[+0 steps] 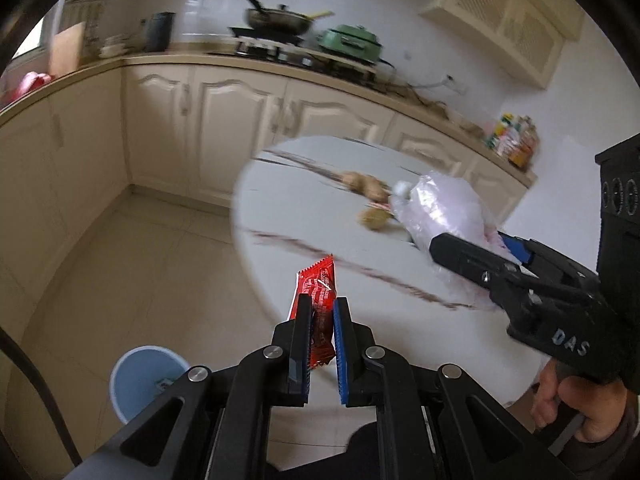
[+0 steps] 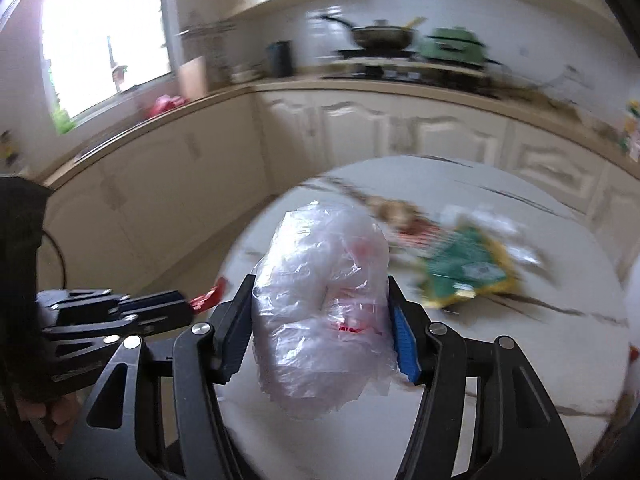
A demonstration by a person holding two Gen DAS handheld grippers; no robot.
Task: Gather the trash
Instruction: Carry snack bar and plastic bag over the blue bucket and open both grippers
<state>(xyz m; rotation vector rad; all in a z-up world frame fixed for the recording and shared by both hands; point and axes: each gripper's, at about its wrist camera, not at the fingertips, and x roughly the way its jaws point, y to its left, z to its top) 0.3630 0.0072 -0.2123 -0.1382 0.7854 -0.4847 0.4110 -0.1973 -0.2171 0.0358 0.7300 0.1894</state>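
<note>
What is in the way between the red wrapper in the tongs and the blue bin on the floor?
Nothing visible. The left tongs hold the red wrapper by the table's edge, and the blue bin stands open on the floor below and to the left, with only bare tile between.

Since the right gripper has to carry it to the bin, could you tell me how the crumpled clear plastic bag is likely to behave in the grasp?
The crumpled clear plastic bag looks floppy: it bulges above and sags below the right gripper. It is probably light, being thin, wrinkled film. The glossy film may slip, so a firm squeeze seems wise.
</note>
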